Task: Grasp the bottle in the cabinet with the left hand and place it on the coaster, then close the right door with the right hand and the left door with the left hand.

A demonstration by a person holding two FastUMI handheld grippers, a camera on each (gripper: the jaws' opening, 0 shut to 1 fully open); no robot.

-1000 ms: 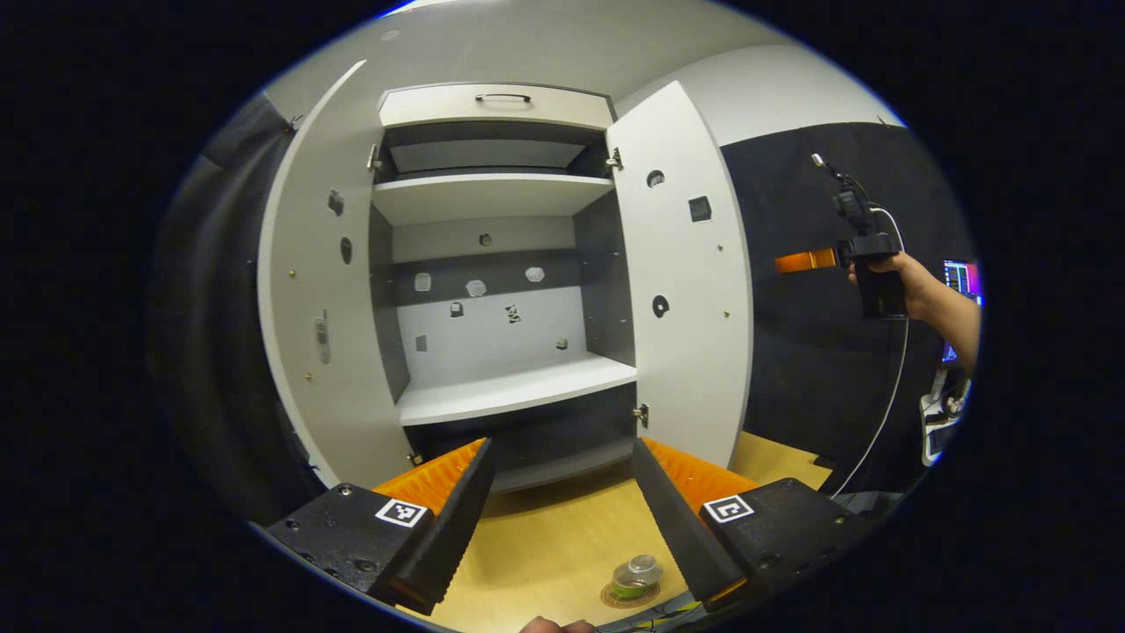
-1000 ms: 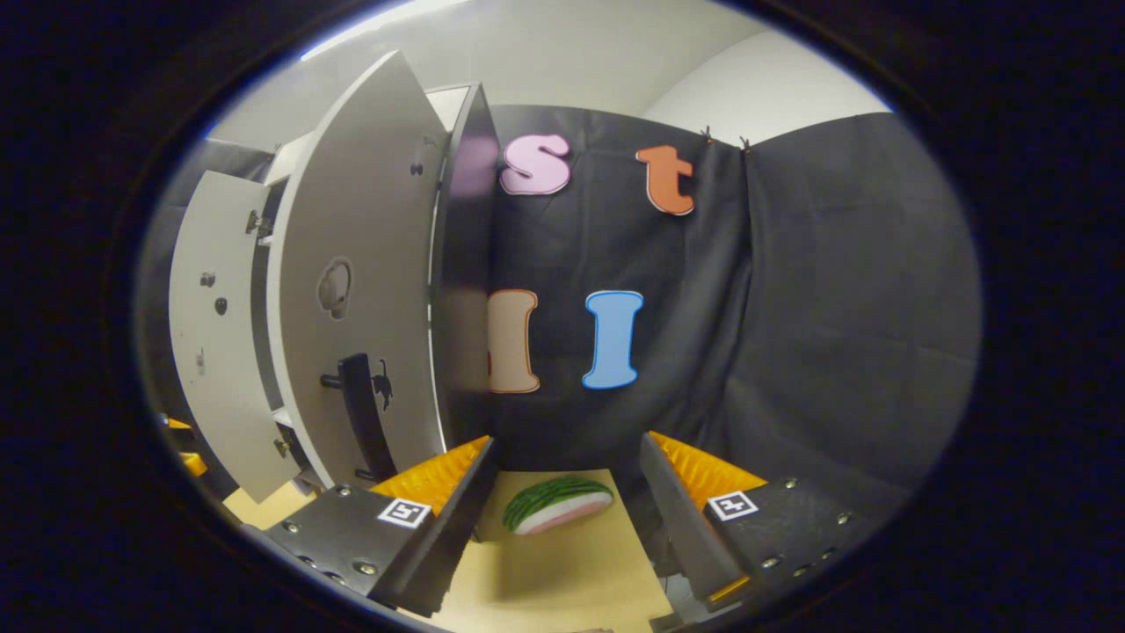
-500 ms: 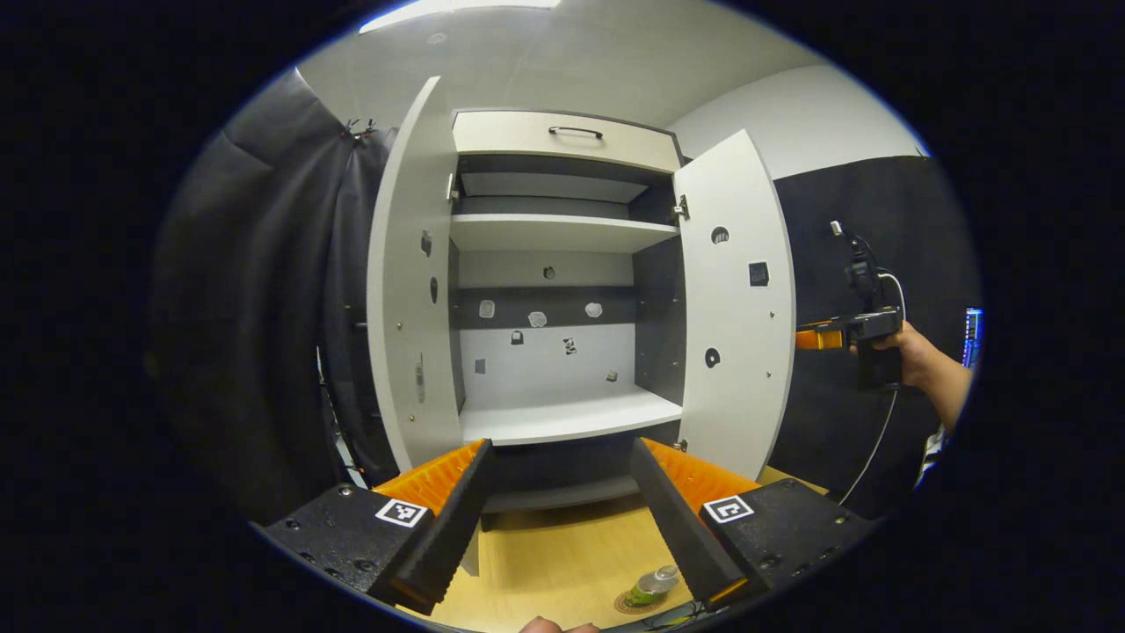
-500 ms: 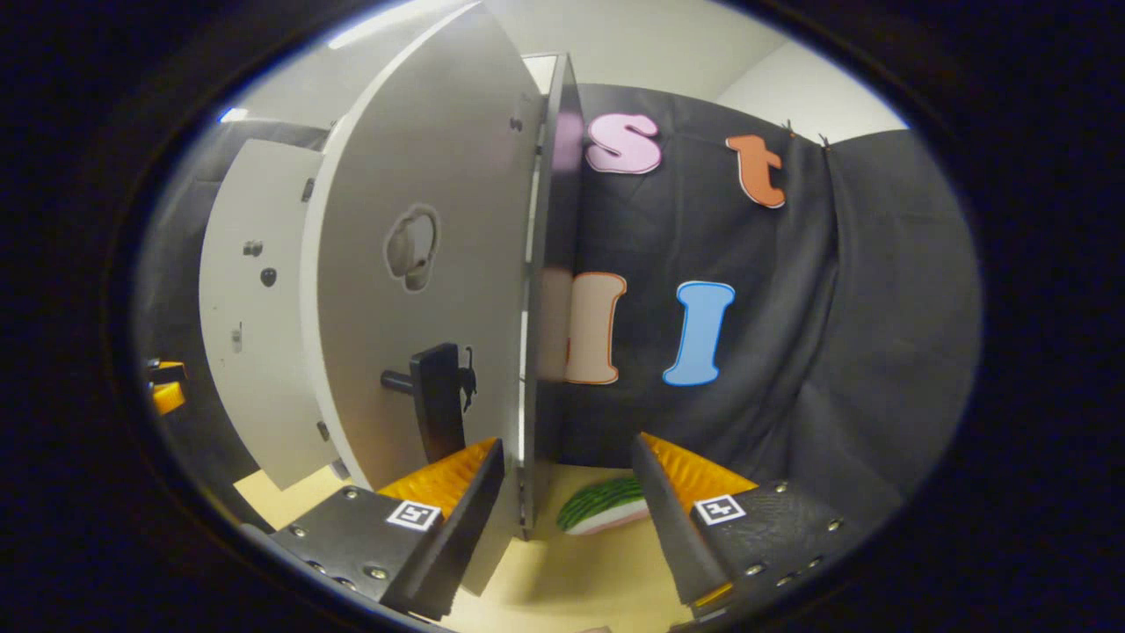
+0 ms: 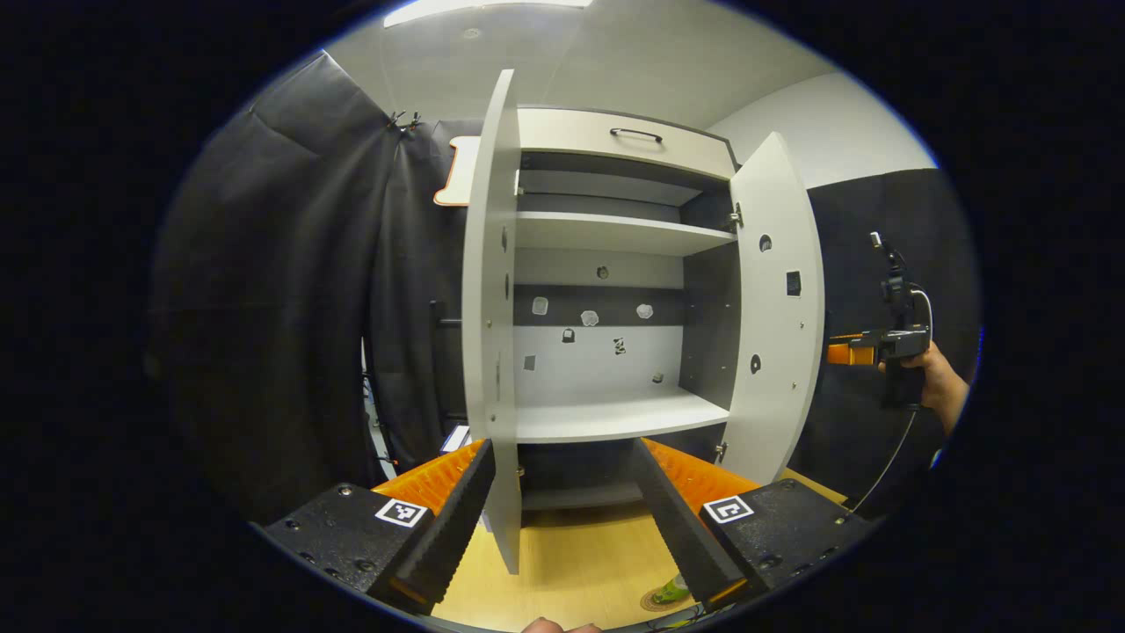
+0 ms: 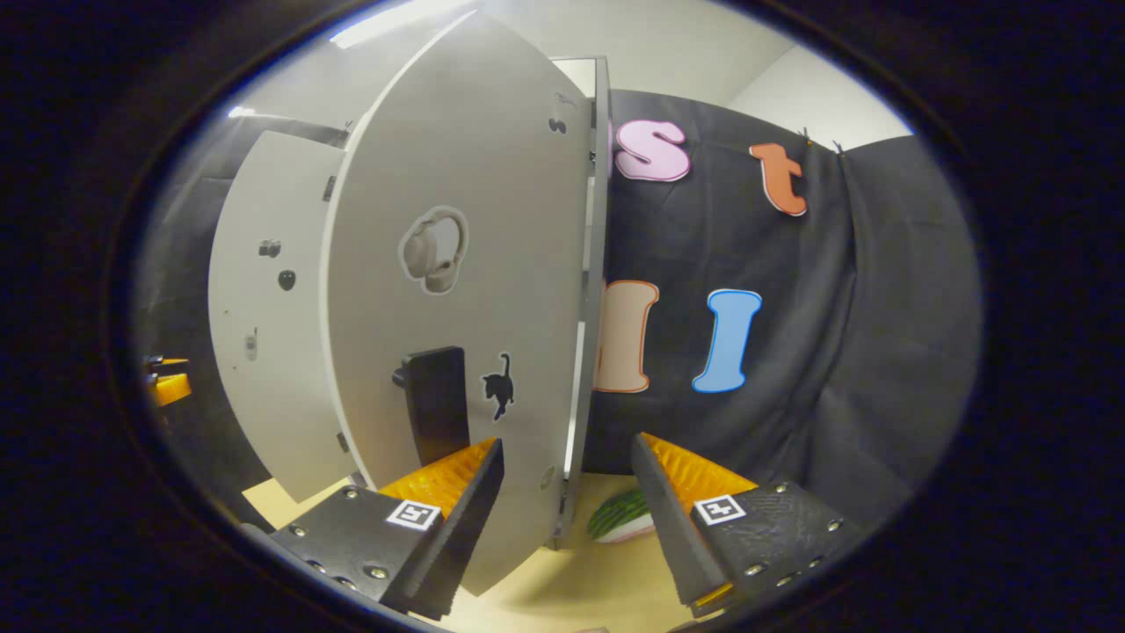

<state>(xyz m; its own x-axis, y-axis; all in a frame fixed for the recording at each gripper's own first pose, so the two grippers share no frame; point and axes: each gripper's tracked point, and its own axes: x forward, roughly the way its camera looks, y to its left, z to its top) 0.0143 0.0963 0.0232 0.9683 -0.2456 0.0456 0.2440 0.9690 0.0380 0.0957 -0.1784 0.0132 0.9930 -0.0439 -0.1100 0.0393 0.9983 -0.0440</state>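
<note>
right gripper view: right door (image 6: 457, 264) ajar

Cabinet opening: both white flat doors ajar — left door (image 5: 489, 352) edge-on, right door (image 5: 778, 316) angled outward.
Right door's outer face (image 6: 457, 290): black bar handle (image 6: 432, 404) protrudes.

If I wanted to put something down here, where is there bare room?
The cabinet's lower shelf and upper shelf both look bare. The tabletop ahead is free between the doors. It is crowded by the bottle on its coaster.
</note>
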